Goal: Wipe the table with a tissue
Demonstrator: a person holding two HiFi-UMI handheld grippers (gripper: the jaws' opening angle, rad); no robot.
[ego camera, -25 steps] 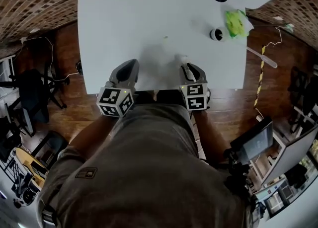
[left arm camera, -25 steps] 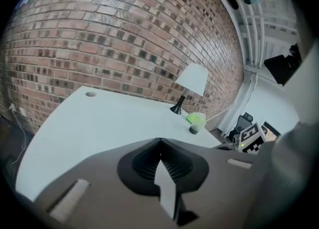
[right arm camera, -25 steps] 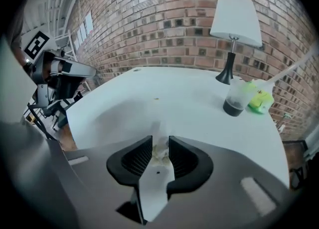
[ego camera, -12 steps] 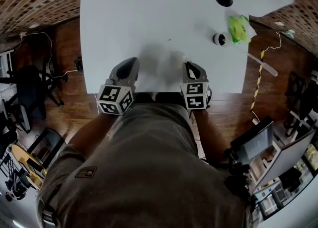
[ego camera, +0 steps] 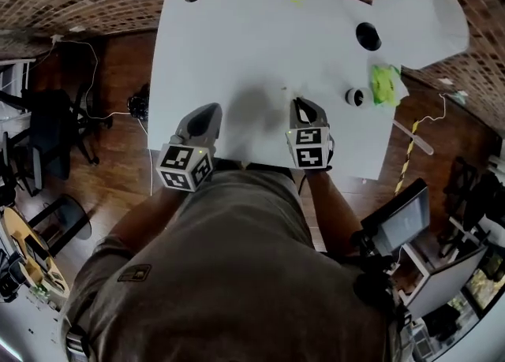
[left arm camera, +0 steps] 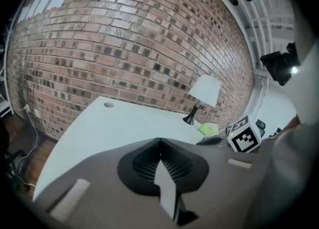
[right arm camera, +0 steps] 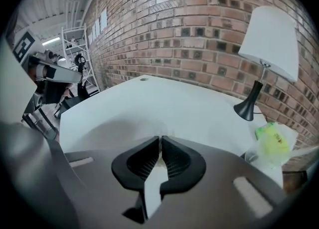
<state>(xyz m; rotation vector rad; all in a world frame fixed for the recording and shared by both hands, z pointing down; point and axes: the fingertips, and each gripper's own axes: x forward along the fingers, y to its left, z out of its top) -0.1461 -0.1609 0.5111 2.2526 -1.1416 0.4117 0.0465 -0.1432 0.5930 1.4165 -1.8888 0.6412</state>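
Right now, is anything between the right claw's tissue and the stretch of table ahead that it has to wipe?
Nothing visible. The right claw pinches the tissue over bare table. The lamp, the green item and a small round object all sit off to its right, near the table's edge.

One white table (ego camera: 237,45), one lamp (ego camera: 418,13), one green packet (ego camera: 385,83), one tissue (right arm camera: 167,133), two claws: left claw (ego camera: 209,108), right claw (ego camera: 300,103).
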